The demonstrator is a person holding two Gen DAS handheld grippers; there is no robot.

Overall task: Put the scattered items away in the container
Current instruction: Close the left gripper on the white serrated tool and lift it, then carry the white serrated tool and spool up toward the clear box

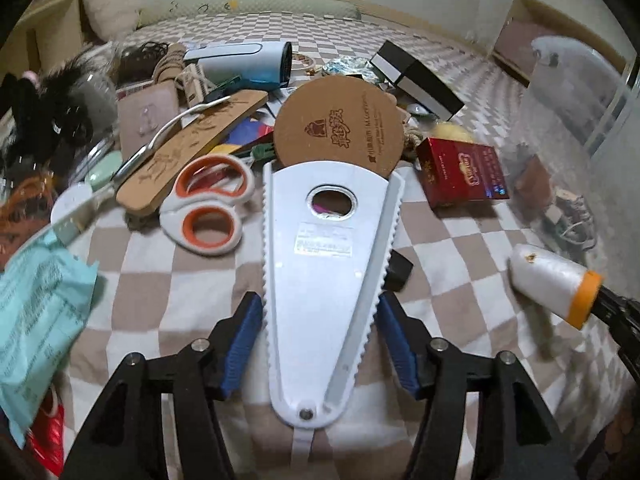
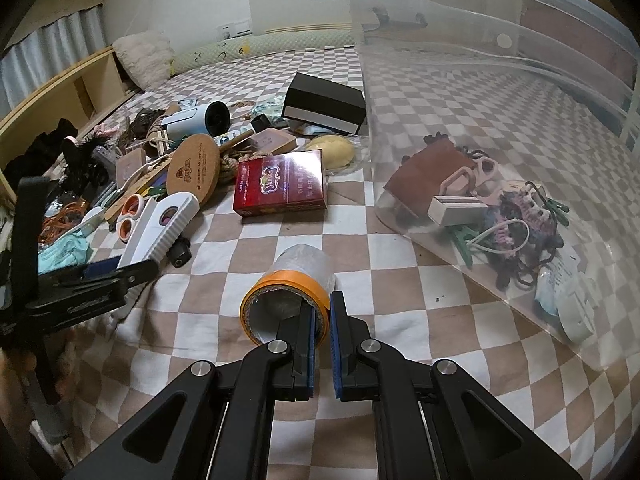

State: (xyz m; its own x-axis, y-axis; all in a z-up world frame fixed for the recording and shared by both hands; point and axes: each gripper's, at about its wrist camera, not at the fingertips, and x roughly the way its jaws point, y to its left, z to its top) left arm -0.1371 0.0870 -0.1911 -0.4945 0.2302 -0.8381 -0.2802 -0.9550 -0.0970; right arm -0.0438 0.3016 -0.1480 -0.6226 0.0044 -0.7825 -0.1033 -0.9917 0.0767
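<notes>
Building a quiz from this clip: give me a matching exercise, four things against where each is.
1. tape roll
2. jar opener
3. scissors
4. green clip

a. inside the container
b. between the left gripper fingers
c. pinched by the right gripper
d. lying on the bedsheet

Pairs: 1-c, 2-b, 3-d, 4-a

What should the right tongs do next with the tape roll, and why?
Probably carry it right, over the clear container's rim, and release. The right tongs already pinch the wall of the tape roll, and the container sits just to its right, holding other items.
</notes>
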